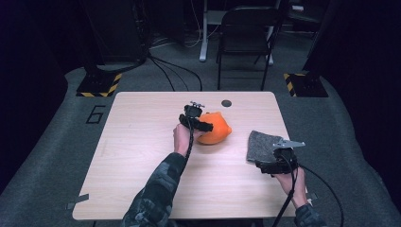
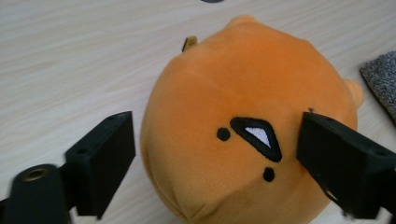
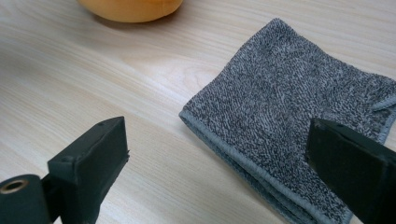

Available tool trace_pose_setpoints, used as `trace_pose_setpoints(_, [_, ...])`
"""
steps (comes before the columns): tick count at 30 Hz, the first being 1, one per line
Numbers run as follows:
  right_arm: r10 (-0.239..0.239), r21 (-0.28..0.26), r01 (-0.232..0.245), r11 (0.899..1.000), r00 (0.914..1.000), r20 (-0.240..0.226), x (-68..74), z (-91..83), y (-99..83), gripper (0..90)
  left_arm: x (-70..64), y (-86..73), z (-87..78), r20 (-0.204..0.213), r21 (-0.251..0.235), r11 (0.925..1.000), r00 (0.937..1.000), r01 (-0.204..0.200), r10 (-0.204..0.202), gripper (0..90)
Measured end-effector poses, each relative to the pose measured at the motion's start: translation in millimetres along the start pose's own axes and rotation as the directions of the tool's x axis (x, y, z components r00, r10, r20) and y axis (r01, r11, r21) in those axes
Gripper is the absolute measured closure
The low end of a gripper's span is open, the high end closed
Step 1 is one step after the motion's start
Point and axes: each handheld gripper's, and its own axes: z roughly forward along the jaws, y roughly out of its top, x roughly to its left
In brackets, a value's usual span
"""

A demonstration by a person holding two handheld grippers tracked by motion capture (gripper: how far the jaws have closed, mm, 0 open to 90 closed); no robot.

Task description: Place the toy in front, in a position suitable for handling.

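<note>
An orange round plush toy (image 1: 216, 130) with a small stitched face lies near the middle of the wooden table (image 1: 142, 156). My left gripper (image 1: 200, 124) is at its left side. In the left gripper view the toy (image 2: 243, 107) sits between the wide open jaws of that gripper (image 2: 217, 140), and the right jaw is against its side. A folded grey towel (image 1: 261, 144) lies to the right. My right gripper (image 1: 272, 163) hovers at its near edge. In the right gripper view this gripper (image 3: 215, 149) stands open over the corner of the towel (image 3: 289, 112).
A small dark round mark (image 1: 226, 103) sits on the table behind the toy. A black folding chair (image 1: 246, 38) stands beyond the far edge, with cables on the floor. The plush toy's edge (image 3: 130, 9) shows at the top of the right gripper view.
</note>
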Motion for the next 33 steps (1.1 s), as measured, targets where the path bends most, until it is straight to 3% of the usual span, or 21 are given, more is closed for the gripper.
trace_pose_setpoints(2, [0.011, 0.009, -0.011, 1.0, 0.9999, 0.002, 1.8, -0.3, -0.3, 5.7, -3.9, -3.9, 6.3, 0.021, 0.025, 0.9997, 0.9997, 0.008, -0.009, 18.6])
trace_pose_setpoints(5, [-0.002, 0.011, 0.002, 1.0, 1.0, 0.005, 1.4, -0.3, -1.6, 6.0, -2.6, -6.4, 7.5, 0.01, 0.046, 0.9989, 0.9999, 0.005, -0.005, 27.4])
trace_pose_setpoints(10, [-0.001, 0.015, 0.001, 1.0, 1.0, 0.005, 0.9, -0.2, -3.2, 6.4, -0.7, -13.3, 9.2, 0.015, 0.034, 0.999, 0.9994, 0.03, -0.03, 43.1])
trace_pose_setpoints(15, [0.003, 0.016, -0.003, 1.0, 1.0, 0.006, 1.4, -0.8, -3.0, 7.1, -2.1, -19.4, 9.7, 0.005, 0.018, 0.9998, 1.0, 0.007, -0.007, 63.3])
trace_pose_setpoints(17, [0.005, 0.024, -0.005, 1.0, 1.0, 0.001, 0.5, -1.3, -3.0, 7.1, -2.7, -20.1, 9.3, 0.006, 0.008, 1.0, 1.0, 0.001, -0.001, 67.3])
trace_pose_setpoints(19, [0.005, 0.016, -0.005, 1.0, 1.0, 0.004, -0.4, -1.4, -3.4, 7.2, -3.0, -23.0, 7.0, 0.006, -0.015, 0.9997, 0.9998, -0.019, 0.019, 69.9])
trace_pose_setpoints(25, [0.001, 0.016, -0.002, 1.0, 1.0, 0.007, -0.5, -0.6, -4.5, 7.4, 0.4, -27.6, -0.1, 0.042, -0.085, 0.9963, 0.999, -0.011, 0.015, 72.9])
trace_pose_setpoints(26, [-0.005, 0.012, 0.005, 1.0, 0.9999, 0.011, -1.0, -0.5, -4.7, 7.4, 1.5, -28.3, -3.0, 0.065, -0.11, 0.9939, 0.9979, 0.004, 0.003, 72.9])
trace_pose_setpoints(30, [0.002, 0.005, -0.002, 1.0, 1.0, 0.004, -2.5, -1.9, -5.0, 7.2, 3.1, -27.7, -9.9, 0.082, -0.128, 0.9917, 0.9965, -0.008, 0.019, 73.4])
trace_pose_setpoints(33, [0.013, 0.006, -0.013, 1.0, 0.9999, 0.006, -4.0, -2.8, -5.6, 7.2, 7.8, -26.4, -20.0, 0.1, -0.127, 0.9909, 0.9933, -0.044, 0.057, 73.4])
